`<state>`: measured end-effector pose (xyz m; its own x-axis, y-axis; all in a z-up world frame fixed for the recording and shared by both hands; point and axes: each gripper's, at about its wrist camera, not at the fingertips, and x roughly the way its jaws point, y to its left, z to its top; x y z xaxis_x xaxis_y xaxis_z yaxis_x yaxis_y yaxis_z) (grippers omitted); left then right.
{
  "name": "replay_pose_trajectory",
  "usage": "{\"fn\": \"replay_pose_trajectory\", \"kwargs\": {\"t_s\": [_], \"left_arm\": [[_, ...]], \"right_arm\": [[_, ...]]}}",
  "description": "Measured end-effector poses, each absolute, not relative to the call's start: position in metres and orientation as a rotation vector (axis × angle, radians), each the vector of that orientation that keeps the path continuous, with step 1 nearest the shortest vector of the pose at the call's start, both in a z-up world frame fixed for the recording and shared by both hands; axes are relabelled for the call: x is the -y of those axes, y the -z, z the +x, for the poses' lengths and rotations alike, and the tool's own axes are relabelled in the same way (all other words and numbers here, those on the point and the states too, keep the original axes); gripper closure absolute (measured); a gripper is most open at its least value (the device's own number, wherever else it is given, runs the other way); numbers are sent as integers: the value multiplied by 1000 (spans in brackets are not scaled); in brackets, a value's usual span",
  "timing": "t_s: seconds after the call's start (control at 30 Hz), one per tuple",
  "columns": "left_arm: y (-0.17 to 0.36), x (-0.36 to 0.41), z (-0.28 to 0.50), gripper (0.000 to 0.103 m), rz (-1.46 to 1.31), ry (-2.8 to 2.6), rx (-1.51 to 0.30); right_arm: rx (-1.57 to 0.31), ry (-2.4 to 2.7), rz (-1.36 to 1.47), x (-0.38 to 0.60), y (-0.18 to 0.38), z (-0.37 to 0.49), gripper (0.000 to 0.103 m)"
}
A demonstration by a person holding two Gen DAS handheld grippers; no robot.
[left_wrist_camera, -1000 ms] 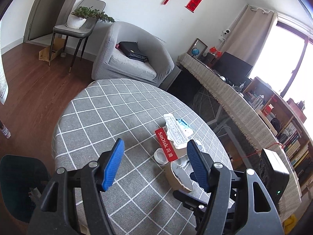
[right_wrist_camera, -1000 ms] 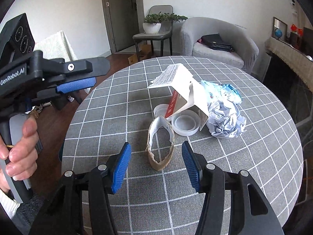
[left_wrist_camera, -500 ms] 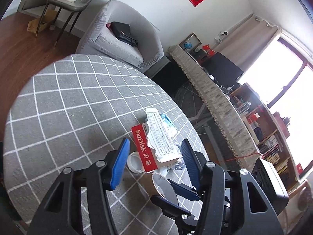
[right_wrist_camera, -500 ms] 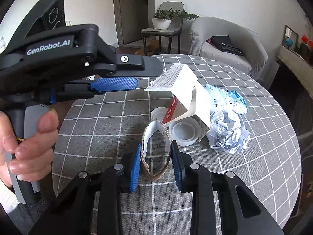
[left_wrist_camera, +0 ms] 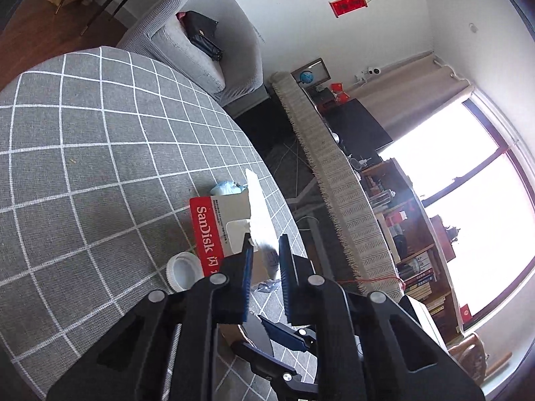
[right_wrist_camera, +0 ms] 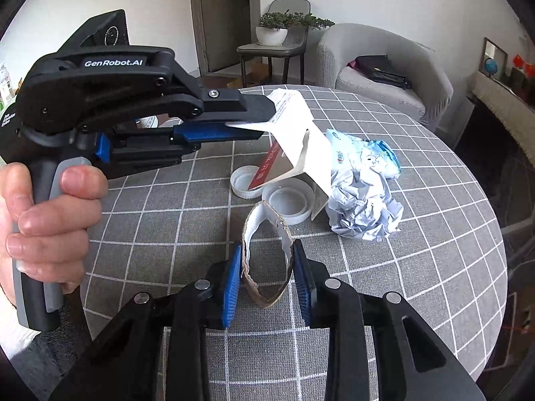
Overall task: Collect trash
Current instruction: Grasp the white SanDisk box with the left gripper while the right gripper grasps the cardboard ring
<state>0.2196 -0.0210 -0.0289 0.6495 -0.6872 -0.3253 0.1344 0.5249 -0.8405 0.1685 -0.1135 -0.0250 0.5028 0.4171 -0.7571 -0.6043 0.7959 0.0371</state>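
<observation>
With the left gripper [right_wrist_camera: 264,123] pinching only a thin flap of the card box [right_wrist_camera: 294,140] and the right gripper [right_wrist_camera: 267,277] squeezing the torn cardboard ring [right_wrist_camera: 264,287] near the table [right_wrist_camera: 434,267] edge, either could tear or slip free.

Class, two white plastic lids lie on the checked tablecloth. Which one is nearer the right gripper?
The larger lid, just beyond the torn cardboard ring the right gripper grips; the smaller lid lies farther back, partly under the SanDisk package.
</observation>
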Motion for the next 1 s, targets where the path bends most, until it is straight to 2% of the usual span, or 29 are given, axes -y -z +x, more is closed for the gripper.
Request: {"fn": "replay_pose_trajectory", "kwargs": {"t_s": [0.03,0.37,0.57,1.0], "left_arm": [[27,23,219,94,-886,544,-706],[-2,53,207,102,-668,516,-666],[-22,55,192,102,-520,474,-603],[-30,16,164,102,-419,350,-570]], "right_arm": [[-843,-621,-245,116,26,168,73],[-843,-617,-227,124,20,165,75],[-841,-619,-214,116,15,164,75],[-833,-611,-174,98,10,163,75]]}}
